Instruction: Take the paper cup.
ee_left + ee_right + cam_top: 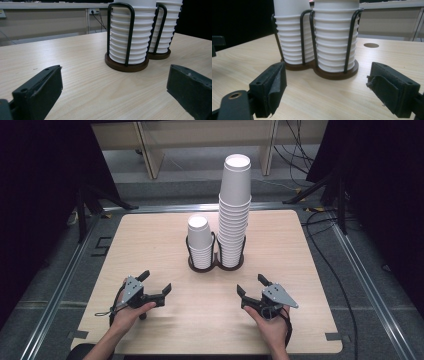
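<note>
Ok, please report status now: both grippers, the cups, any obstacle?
Left hand-held gripper open, empty. Right hand-held gripper open, empty. Cup stacks in holder. Nothing between.

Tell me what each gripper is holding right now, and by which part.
Nothing is held. The left gripper and right gripper both rest open on the table, short of the cup stacks in their holder.

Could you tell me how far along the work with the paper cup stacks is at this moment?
Nothing looks moved yet: the tall cup stack and short cup stack both sit in the twin wire holder. In hand: nothing; the left gripper and right gripper rest open on the table, short of the holder. Reaching and any cup handling remain.
</note>
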The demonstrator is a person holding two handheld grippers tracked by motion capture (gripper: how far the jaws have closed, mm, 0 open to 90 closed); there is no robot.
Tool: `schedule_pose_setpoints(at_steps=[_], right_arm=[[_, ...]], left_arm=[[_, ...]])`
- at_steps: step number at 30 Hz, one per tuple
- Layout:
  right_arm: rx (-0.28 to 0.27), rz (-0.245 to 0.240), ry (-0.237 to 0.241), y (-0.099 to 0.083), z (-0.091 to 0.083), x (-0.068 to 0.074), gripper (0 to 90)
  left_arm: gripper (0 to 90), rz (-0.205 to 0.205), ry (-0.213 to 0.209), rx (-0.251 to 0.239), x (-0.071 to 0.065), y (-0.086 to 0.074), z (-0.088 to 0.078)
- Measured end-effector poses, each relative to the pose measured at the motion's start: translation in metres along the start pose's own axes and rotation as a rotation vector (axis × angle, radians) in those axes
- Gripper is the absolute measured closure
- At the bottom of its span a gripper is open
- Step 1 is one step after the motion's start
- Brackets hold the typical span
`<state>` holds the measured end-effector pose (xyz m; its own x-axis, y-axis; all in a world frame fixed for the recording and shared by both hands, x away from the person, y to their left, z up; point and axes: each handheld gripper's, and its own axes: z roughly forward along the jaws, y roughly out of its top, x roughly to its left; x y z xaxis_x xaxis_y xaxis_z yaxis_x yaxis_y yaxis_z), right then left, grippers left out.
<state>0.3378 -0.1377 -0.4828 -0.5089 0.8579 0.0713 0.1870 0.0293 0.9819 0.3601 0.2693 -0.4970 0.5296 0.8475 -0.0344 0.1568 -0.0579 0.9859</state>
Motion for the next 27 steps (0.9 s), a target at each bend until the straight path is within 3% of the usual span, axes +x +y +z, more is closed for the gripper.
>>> schedule_pose_setpoints(at_steps=[2,3,5,6,9,12,13,15,16,20,22,23,24,25,26,27], right_arm=[[0.021,0.005,-0.005,0.004,-0.002,0.002,15.4],[-0.015,-0.008,0.009,0.005,0.0,0.001,15.4],[-0.016,0.012,0.019,0.009,0.0,0.001,15.4],[-0.01,0.01,0.012,0.012,-0.001,0.0,15.4],[-0.004,0.015,-0.001,0.017,0.001,-0.003,15.5],[-0.016,0.013,-0.007,0.029,0.003,-0.006,15.5],[-0.039,-0.01,0.002,0.031,0.005,-0.007,15.5],[-0.049,0.002,0.01,0.035,0.006,-0.007,15.6],[-0.038,0.003,0.004,0.04,0.007,-0.008,15.6],[-0.081,-0.018,-0.003,0.06,0.015,-0.011,15.9],[-0.088,0.023,0.022,0.071,0.019,-0.011,15.9],[-0.098,-0.01,0.01,0.077,0.021,-0.014,15.9],[-0.094,0.018,0.016,0.083,0.023,-0.013,15.9],[-0.11,-0.015,0.007,0.092,0.026,-0.016,16.0],[-0.11,-0.015,0.007,0.092,0.026,-0.016,16.0],[-0.105,0.013,0.017,0.097,0.029,-0.014,16.1]], left_arm=[[0.0,0.005,-0.009,-0.02,0.001,0.0,0.004],[0.0,0.005,-0.004,-0.007,0.001,0.001,0.004],[0.0,-0.002,0.003,0.002,0.002,0.003,0.006],[0.0,-0.009,-0.005,-0.022,0.003,0.002,0.01],[0.0,0.0,0.001,0.009,0.004,0.002,0.011],[0.0,0.015,-0.012,-0.016,0.004,0.002,0.014],[0.0,0.016,-0.005,0.009,0.003,0.002,0.013],[0.0,0.019,-0.005,0.008,0.003,0.002,0.013],[0.0,0.02,-0.006,0.008,0.003,0.002,0.013],[0.0,0.03,-0.022,-0.017,0.004,0.002,0.014],[0.0,0.03,-0.012,0.009,0.003,0.003,0.012],[0.0,0.029,-0.012,0.008,0.003,0.003,0.013],[0.0,0.029,-0.013,0.008,0.003,0.003,0.013],[0.0,0.028,-0.013,0.009,0.003,0.003,0.013],[0.0,0.022,-0.012,0.008,0.003,0.002,0.013],[0.0,0.022,-0.024,-0.017,0.004,0.002,0.015]])
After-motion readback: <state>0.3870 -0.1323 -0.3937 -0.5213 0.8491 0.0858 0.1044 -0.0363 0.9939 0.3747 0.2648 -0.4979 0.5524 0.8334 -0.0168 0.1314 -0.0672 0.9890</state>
